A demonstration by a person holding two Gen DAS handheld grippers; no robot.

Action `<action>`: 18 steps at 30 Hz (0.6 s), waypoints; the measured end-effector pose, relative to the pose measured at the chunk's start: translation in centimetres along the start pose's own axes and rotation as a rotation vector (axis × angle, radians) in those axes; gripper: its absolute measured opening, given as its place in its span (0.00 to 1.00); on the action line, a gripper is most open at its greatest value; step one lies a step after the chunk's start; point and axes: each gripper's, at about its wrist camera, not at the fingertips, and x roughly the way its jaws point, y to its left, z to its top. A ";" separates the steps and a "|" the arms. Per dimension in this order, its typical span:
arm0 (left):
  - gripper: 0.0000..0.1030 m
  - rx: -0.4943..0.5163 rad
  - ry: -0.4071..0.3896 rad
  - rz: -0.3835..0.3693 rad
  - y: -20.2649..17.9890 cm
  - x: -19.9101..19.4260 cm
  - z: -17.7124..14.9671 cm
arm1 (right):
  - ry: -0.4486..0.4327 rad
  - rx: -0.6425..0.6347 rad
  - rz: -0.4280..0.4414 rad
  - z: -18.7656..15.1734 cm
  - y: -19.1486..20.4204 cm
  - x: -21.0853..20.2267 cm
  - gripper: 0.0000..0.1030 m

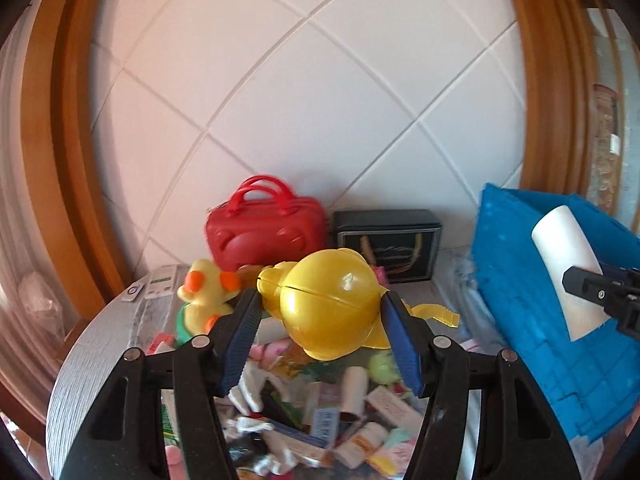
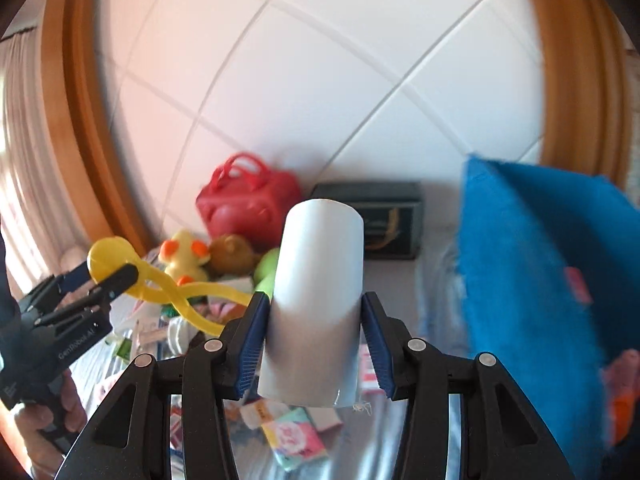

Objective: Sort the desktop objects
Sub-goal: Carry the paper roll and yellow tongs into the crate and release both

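Observation:
My left gripper (image 1: 320, 340) is shut on a yellow ball-shaped plastic clamp toy (image 1: 328, 304), its blue pads pressing both sides of the ball above the cluttered pile. From the right wrist view, the left gripper (image 2: 102, 276) holds that yellow clamp toy (image 2: 176, 292) with its long handles trailing right. My right gripper (image 2: 316, 344) is shut on a white cylinder (image 2: 320, 280), held upright off the table. In the left wrist view the white cylinder (image 1: 568, 268) and right gripper (image 1: 580, 286) are in front of a blue felt bin (image 1: 520, 300).
A round grey table (image 1: 92, 360) carries a heap of small packets, bottles and toys (image 1: 320, 420). A red handbag (image 1: 264, 228), a black box (image 1: 388, 244) and a yellow duck (image 1: 208, 288) stand by the tiled wall. A brown bear (image 2: 232, 254) lies beside the duck. The blue bin (image 2: 532, 260) fills the right side.

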 end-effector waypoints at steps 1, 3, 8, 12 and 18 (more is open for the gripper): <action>0.59 0.006 -0.009 -0.021 -1.2 -0.6 0.3 | -0.018 0.007 -0.016 0.0 -0.8 -1.4 0.45; 0.59 0.017 -0.023 -0.059 -3.3 -1.5 0.8 | -0.049 0.027 -0.047 0.0 -2.7 -4.1 0.45; 0.59 0.048 -0.062 -0.143 -9.5 -3.4 3.1 | -0.108 0.044 -0.132 0.5 -8.1 -10.4 0.45; 0.59 0.079 -0.108 -0.197 -15.2 -5.0 5.7 | -0.123 0.043 -0.213 0.9 -13.1 -14.2 0.45; 0.59 0.172 -0.108 -0.264 -25.4 -5.7 8.1 | -0.054 0.023 -0.334 0.8 -21.9 -16.7 0.45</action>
